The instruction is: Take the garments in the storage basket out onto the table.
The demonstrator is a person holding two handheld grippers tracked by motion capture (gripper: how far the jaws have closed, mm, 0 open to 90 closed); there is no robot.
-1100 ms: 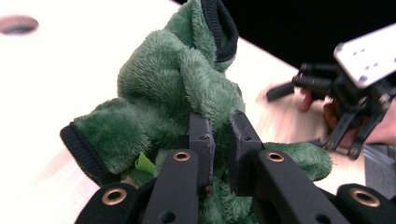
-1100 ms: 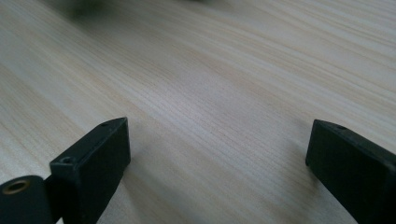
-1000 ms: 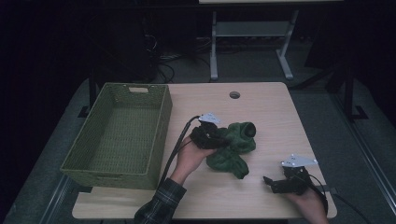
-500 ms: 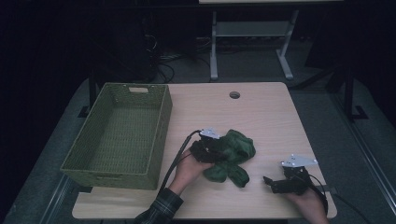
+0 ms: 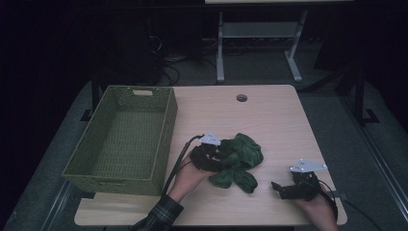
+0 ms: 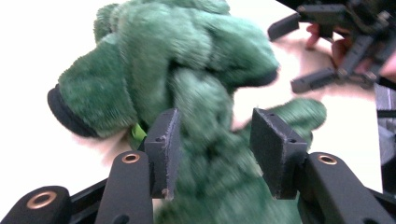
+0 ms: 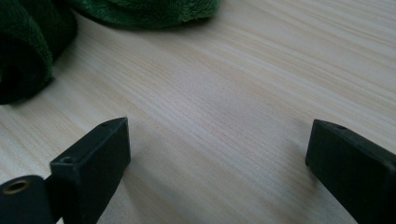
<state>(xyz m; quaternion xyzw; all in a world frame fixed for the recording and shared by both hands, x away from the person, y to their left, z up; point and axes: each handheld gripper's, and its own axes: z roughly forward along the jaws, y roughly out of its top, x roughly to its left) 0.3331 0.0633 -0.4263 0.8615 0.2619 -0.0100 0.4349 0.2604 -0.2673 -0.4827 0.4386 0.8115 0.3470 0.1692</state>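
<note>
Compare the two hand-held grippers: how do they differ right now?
The left hand-held gripper has the green plush toy between jaws that have just been opening; the right hand-held gripper has only bare table between wide-open jaws. The left sits mid-table, the right near the front edge. Both have black jaws.

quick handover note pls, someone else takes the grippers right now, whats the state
Left gripper: jaws have just been opening, the green plush toy between them but the pads look off the fabric.
Right gripper: open, holding nothing, resting low over the table to the right of the toy.
Toy: lies on the table, just right of the green woven basket, outside it.
Done: toy set down mid-table.
Left: probably regrip the toy and put it in the basket.
</note>
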